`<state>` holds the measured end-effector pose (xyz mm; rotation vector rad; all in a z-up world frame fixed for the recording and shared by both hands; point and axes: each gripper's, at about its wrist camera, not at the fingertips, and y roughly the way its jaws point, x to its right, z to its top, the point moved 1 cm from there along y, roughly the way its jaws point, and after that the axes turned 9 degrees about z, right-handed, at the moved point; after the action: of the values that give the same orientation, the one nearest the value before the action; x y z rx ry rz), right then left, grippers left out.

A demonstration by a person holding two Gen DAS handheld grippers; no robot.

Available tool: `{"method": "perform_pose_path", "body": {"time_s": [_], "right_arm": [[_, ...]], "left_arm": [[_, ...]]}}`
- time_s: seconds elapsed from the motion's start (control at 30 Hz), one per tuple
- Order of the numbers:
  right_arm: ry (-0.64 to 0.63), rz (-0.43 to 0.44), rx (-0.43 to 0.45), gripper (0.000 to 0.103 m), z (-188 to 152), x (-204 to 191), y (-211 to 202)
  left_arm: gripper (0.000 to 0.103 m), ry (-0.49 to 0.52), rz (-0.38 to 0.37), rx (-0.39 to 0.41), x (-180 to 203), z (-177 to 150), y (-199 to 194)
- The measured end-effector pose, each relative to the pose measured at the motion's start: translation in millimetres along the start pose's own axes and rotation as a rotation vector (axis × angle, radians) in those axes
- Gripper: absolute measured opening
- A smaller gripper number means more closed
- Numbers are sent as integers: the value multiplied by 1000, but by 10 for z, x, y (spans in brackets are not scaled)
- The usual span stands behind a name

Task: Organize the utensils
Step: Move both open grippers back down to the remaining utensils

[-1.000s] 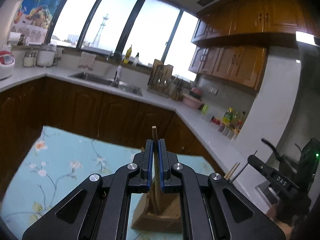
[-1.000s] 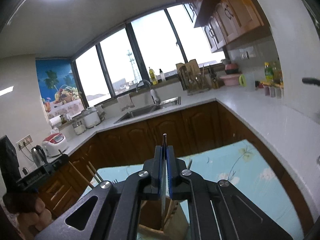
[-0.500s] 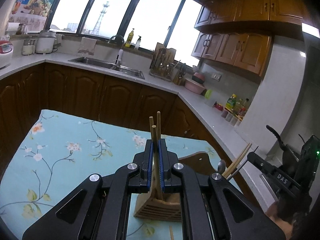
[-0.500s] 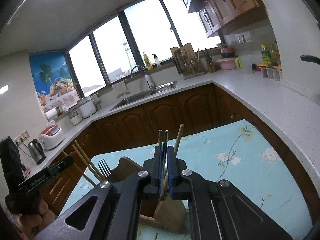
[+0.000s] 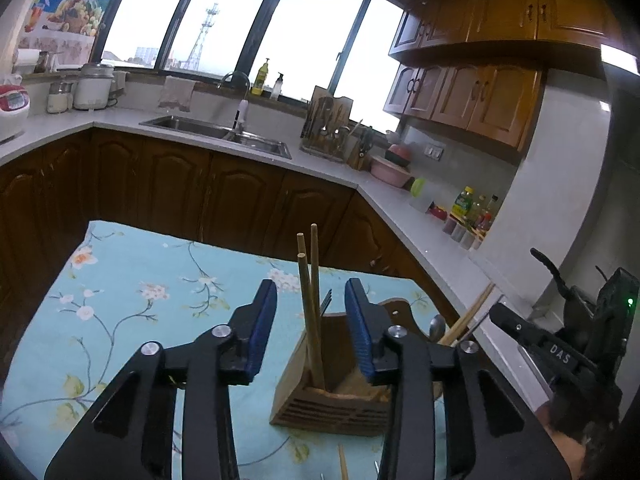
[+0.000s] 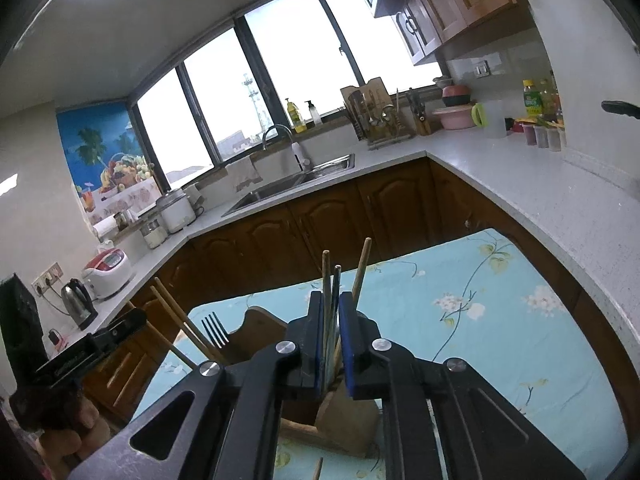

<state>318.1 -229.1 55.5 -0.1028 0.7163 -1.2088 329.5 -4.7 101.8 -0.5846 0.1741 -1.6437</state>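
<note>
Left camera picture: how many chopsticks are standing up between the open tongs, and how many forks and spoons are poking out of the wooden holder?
Upright chopsticks: 3
Fork: 1
Spoon: 1
Total: 5

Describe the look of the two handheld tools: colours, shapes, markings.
Both are matte black angular frames with triangular cutouts and round silver bolts. The left tool and right tool have ribbed blue finger pads. The right one's side, seen from the left camera, reads "DAS" beside a green light.
</note>
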Motion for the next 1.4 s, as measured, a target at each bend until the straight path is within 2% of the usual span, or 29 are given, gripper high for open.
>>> {"method": "perform_pose_path", "body": {"time_s": [0.03, 0.1, 0.13, 0.17, 0.2, 0.27, 0.33, 0.5, 0.67, 0.83, 1.4], "right_arm": [[5, 2, 4, 17, 3, -5, -28], [14, 17, 23, 46, 5, -18, -116], [19, 28, 40, 54, 2, -27, -186], [21, 33, 52, 66, -4, -38, -231], [22, 36, 66, 74, -9, -46, -286], [26, 48, 88, 84, -33, -56, -414], [36, 59, 109, 92, -81, -50, -544], [54, 60, 105, 94, -263, -24, -754], [87, 48, 60, 94, -554, 43, -914], [73, 4, 23, 94, -836, 59, -1036], [25, -41, -116, 94, -1538, -11, -1123]], "left_arm": [[43, 0, 1, 1, -6, -8, -36], [51, -8, 3, 4, -43, -37, -130], [52, -11, 1, 5, -61, -59, -180], [55, -12, 3, 4, -80, -85, -230], [59, -13, 9, 3, -97, -107, -265], [76, -19, 42, 1, -140, -194, -381], [79, -33, 54, 1, -194, -293, -489], [80, -49, 71, -38, -307, -560, -664], [80, -55, 87, -85, -377, -810, -798], [80, -67, 97, -133, -450, -1112, -921], [80, -44, 122, -277, -490, -1820, -985]]}}
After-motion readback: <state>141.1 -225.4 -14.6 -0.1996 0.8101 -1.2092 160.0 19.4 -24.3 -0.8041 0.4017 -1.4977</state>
